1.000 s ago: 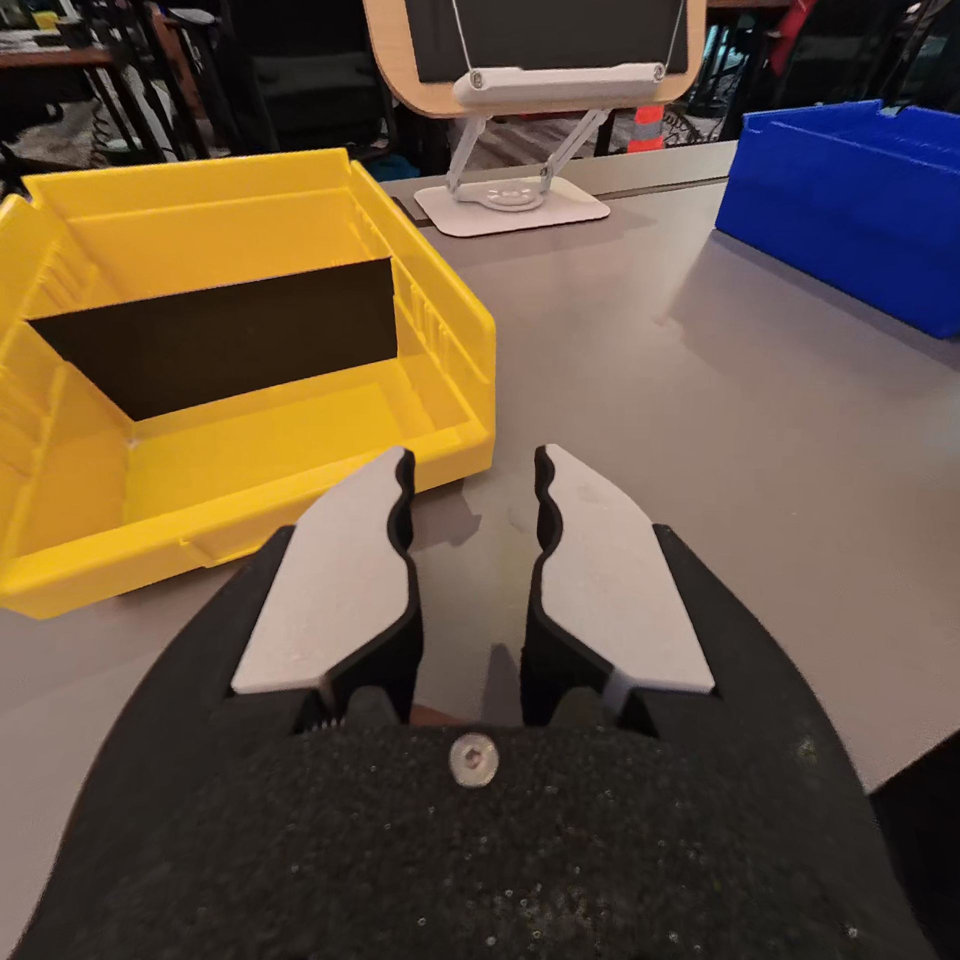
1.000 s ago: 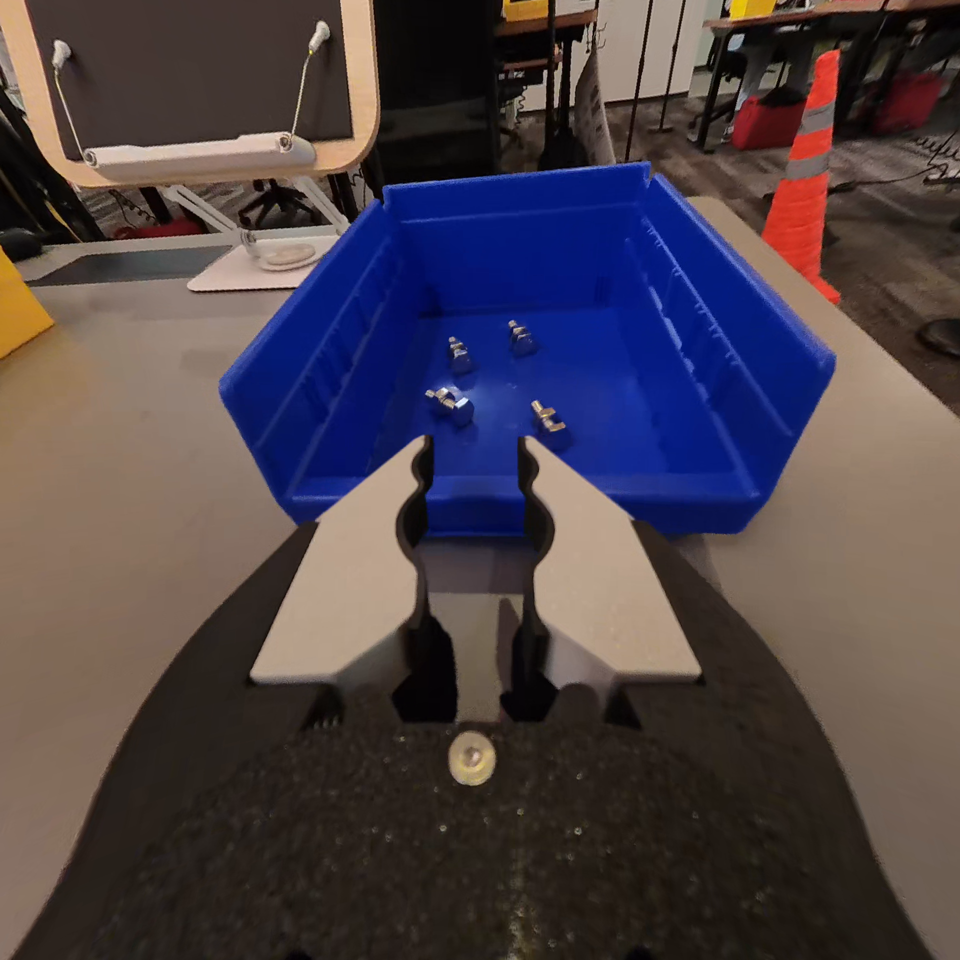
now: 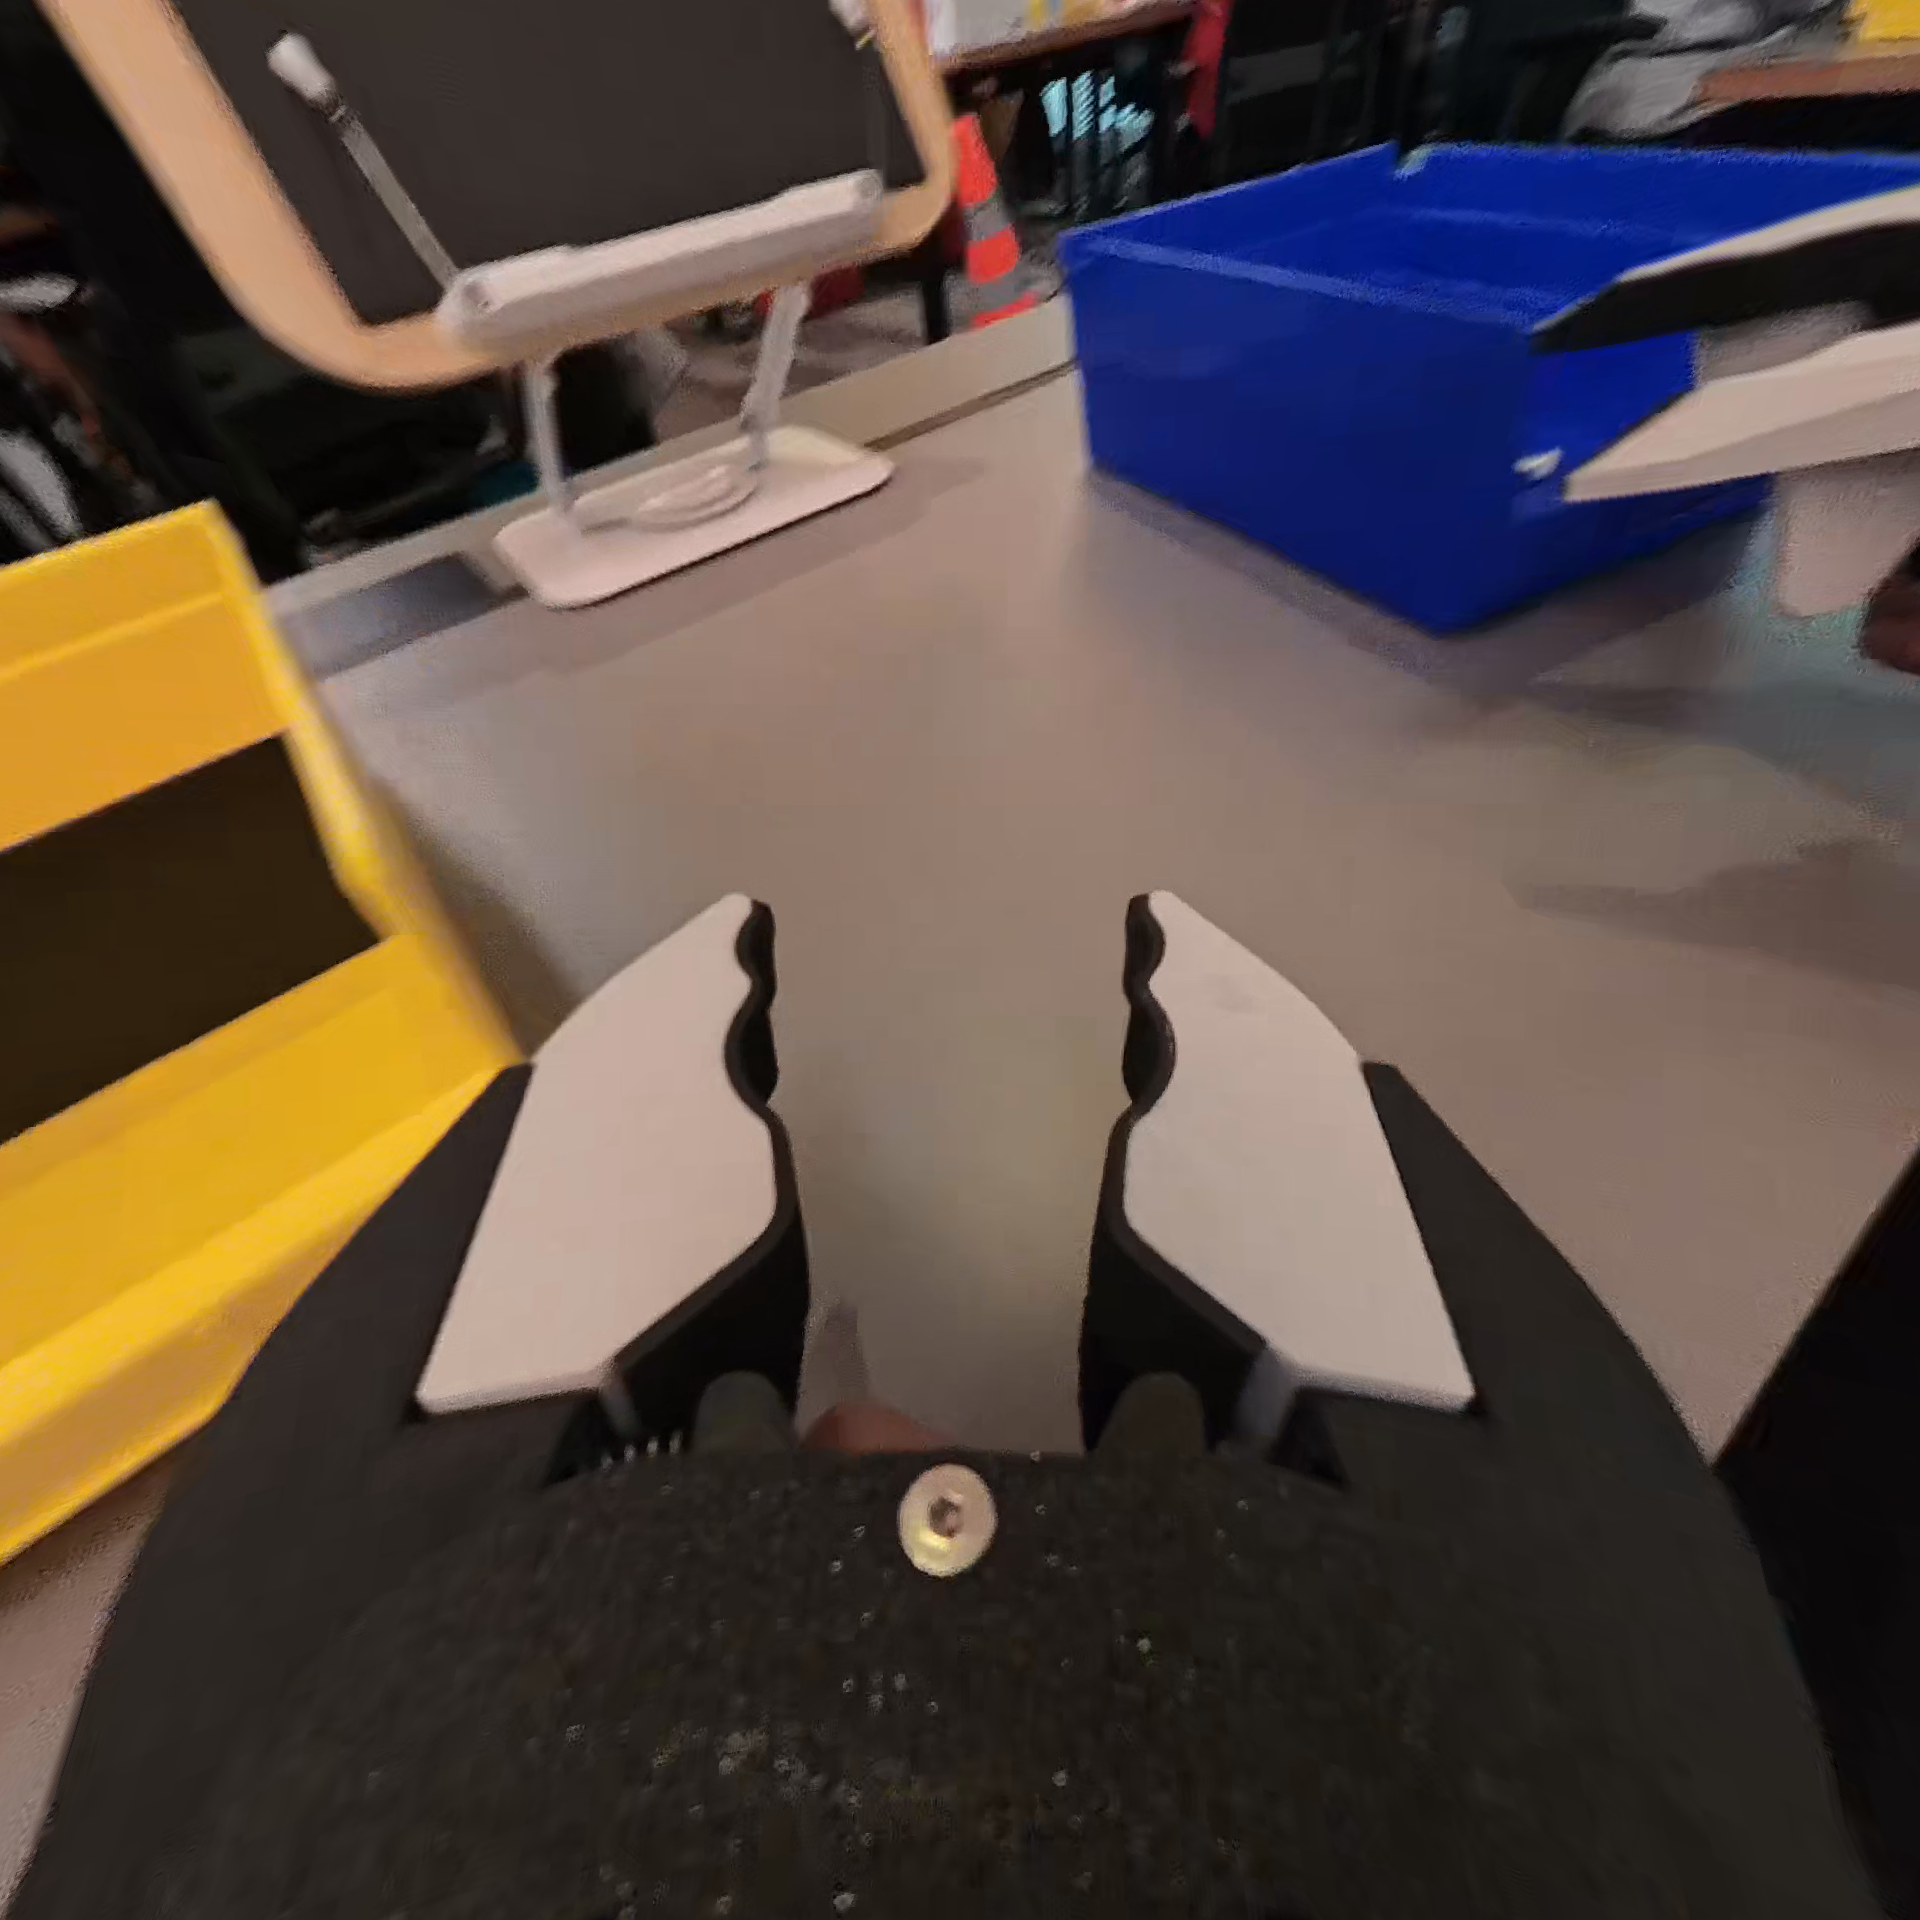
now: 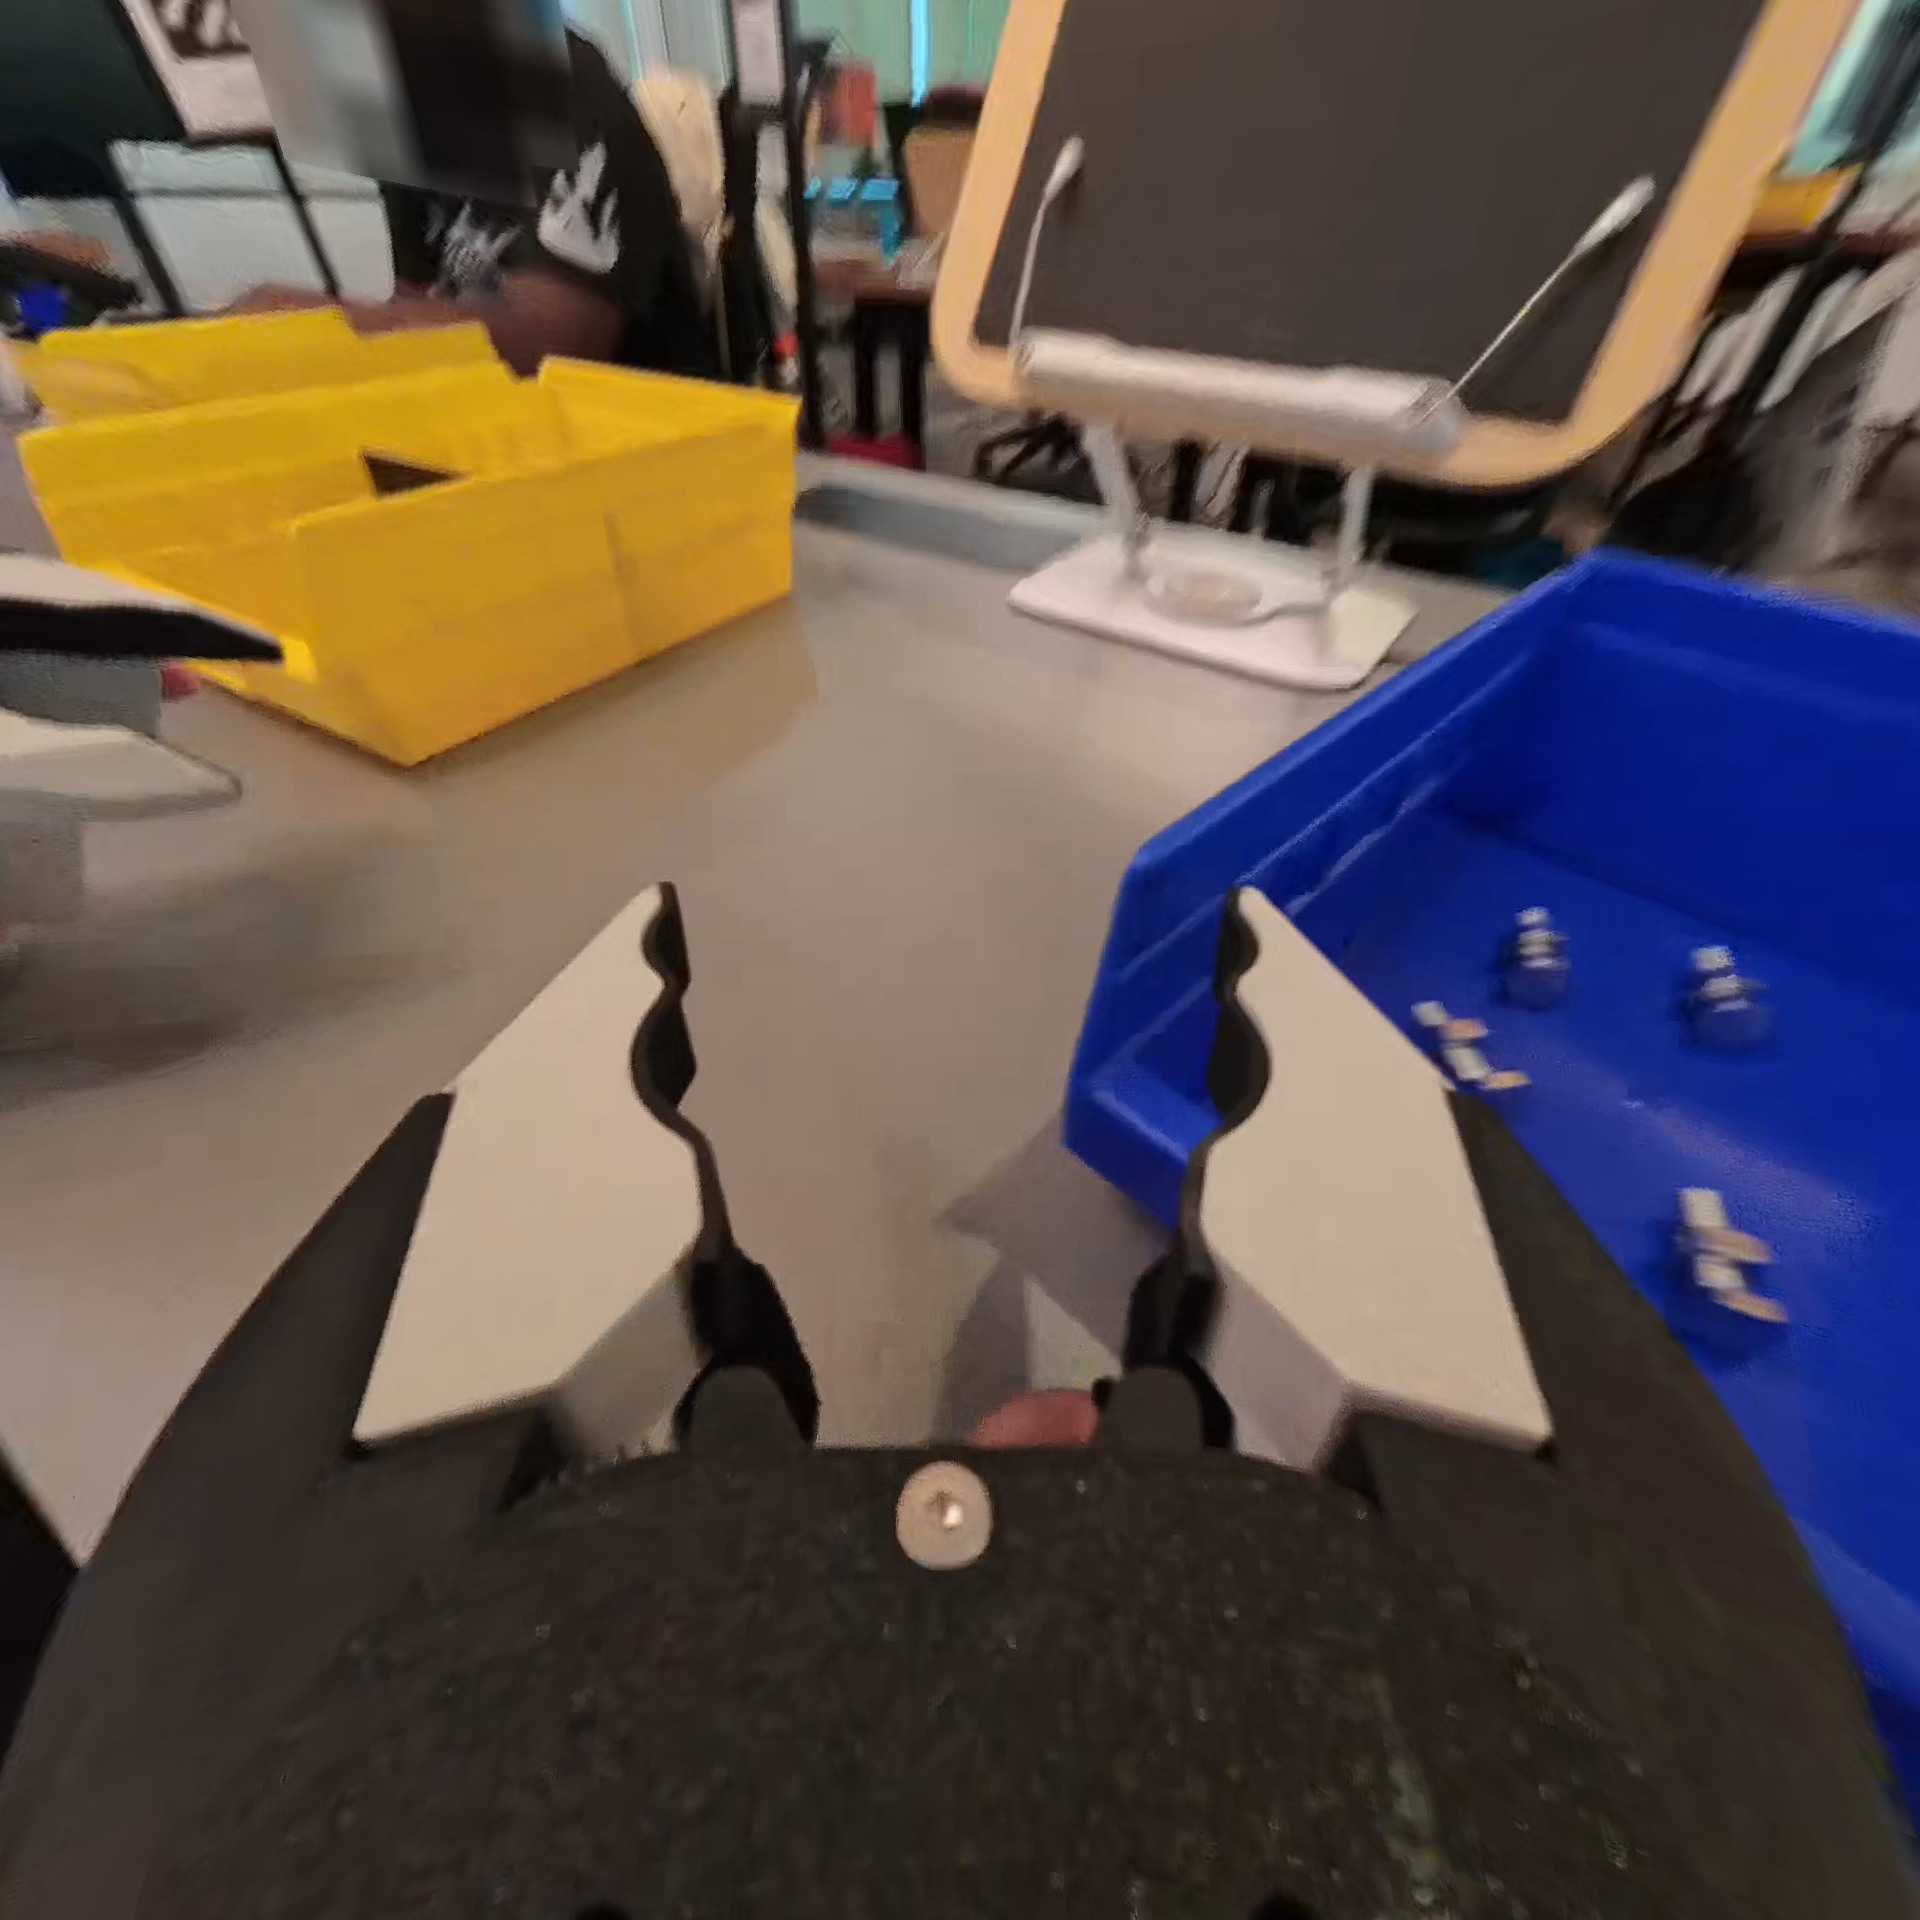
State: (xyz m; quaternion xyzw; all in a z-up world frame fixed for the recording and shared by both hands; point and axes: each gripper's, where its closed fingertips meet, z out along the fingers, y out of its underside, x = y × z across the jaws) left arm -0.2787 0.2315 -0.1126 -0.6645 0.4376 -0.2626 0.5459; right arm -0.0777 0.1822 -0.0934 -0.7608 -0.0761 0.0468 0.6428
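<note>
Looking along my left gripper [image 3: 948, 920], I see its jaws spread wide with nothing between them, only bare grey worktop [image 3: 935, 748] beneath. Just off its left finger sits the yellow bin [image 3: 177, 1174], a dark divider panel [image 3: 156, 914] standing across its inside. Farther ahead on the worktop is a white stand [image 3: 696, 499] carrying a wood-framed dark board [image 3: 540, 135], tilted back. To the right, well apart from my left jaws, is the blue bin [image 3: 1299, 416], with my right gripper [image 3: 1714, 343] reaching in over its near end from the picture's edge.

My right gripper [image 4: 948, 914] also has its jaws wide apart and grips nothing. Its right finger hangs over the near corner of the blue bin [image 4: 1247, 914]; I cannot tell whether it touches the rim. Its left finger is over bare worktop [image 4: 831, 831]. Inside the blue bin lie four small metal parts [image 4: 1725, 997], blurred, scattered on the floor of the bin and apart from one another. Across the worktop to the left is the yellow bin [image 4: 499, 613], and my left gripper [image 4: 104, 686] shows at the left edge, near it. The stand [image 4: 1216, 613] and board [image 4: 1351, 187] are at the far side, between the two bins.
</note>
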